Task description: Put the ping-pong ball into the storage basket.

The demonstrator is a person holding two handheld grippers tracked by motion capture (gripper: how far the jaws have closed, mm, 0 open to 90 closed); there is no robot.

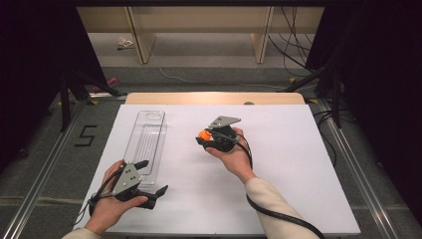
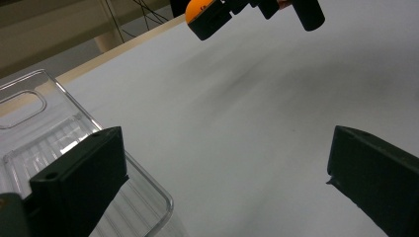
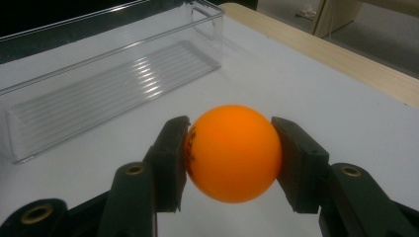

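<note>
An orange ball [image 3: 232,152] sits pressed between the two black pads of my right gripper [image 3: 230,158], held above the white table. From the high view the same ball [image 1: 204,135] shows at the table's middle, with the right gripper [image 1: 205,137] pointing left toward a clear plastic tray [image 1: 146,142]. My left gripper [image 1: 153,177] rests near the table's front left, beside the tray's near end, jaws wide apart with nothing between them. In the left gripper view its jaws frame bare table; the tray's corner [image 2: 148,197] lies by the left jaw, and the ball [image 2: 196,10] shows at the top.
The white table top [image 1: 278,164] lies on a wooden board whose edge [image 1: 214,98] shows at the back. A thick black cable [image 1: 278,214] trails from the right gripper over the front edge. Black stands and cables flank the table on the floor.
</note>
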